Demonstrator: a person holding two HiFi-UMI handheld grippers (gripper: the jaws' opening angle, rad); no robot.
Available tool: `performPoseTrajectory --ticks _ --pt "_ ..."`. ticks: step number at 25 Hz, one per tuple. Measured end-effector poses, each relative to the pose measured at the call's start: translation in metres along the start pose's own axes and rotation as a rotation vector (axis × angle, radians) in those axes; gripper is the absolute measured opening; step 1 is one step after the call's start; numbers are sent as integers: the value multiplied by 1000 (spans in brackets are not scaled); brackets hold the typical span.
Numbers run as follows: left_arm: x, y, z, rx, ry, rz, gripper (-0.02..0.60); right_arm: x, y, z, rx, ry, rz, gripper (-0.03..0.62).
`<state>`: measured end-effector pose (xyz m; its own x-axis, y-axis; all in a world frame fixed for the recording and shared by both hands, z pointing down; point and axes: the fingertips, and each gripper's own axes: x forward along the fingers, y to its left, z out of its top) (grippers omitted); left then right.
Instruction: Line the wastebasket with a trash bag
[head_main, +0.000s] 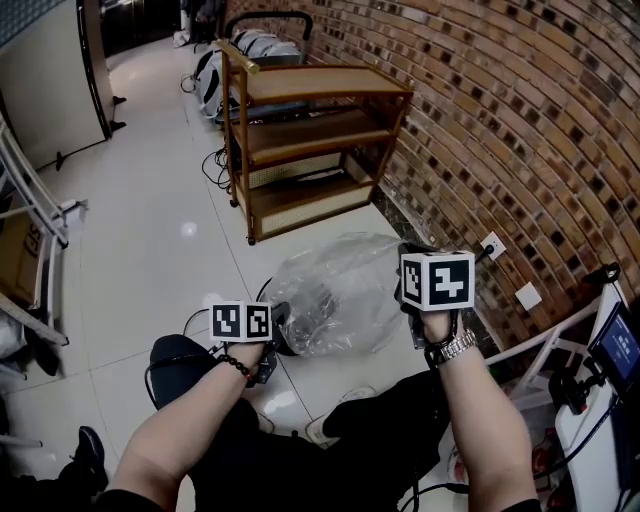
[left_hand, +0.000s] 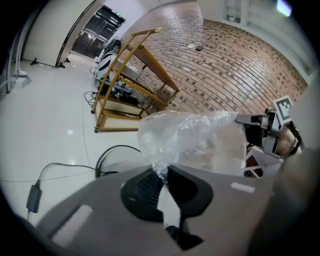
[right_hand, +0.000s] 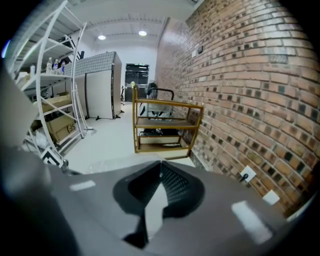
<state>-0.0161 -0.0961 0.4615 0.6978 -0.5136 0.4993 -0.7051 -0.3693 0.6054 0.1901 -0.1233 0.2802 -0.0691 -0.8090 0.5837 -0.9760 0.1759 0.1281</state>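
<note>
A clear trash bag (head_main: 335, 290) hangs crumpled between my two grippers above the white tiled floor. My left gripper (head_main: 282, 322) is shut on the bag's left edge. In the left gripper view the film bunches into a twist right where the jaws of the left gripper (left_hand: 162, 172) meet. My right gripper (head_main: 408, 255) is shut at the bag's right edge, its tips hidden behind its marker cube. From the left gripper view the right gripper (left_hand: 246, 122) meets the far side of the trash bag (left_hand: 195, 140). In its own view the right gripper (right_hand: 160, 164) has its jaws together, with pale film beside them.
A wooden shelf cart (head_main: 310, 130) stands ahead against the brick wall (head_main: 520, 130). A wall socket (head_main: 492, 243) sits low on the bricks. Black cables (head_main: 195, 325) lie on the floor at left. White racks (head_main: 30, 220) stand at left and white equipment (head_main: 600, 400) at right.
</note>
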Motion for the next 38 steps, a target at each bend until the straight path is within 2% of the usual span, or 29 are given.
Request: performPoseTrajectory --ticks 6,14,18,26,38 --pt "-43 25 28 71 52 89 8 24 27 -23 12 59 70 2" --pt "-66 50 36 110 189 148 48 43 52 -44 23 122 133 2" --pt "-64 58 37 133 240 173 57 53 58 -59 35 166 150 2" --pt "-46 78 25 115 318 212 63 79 58 -93 43 250 143 2" --pt "-12 118 20 102 370 280 63 129 55 -131 67 309 128 2"
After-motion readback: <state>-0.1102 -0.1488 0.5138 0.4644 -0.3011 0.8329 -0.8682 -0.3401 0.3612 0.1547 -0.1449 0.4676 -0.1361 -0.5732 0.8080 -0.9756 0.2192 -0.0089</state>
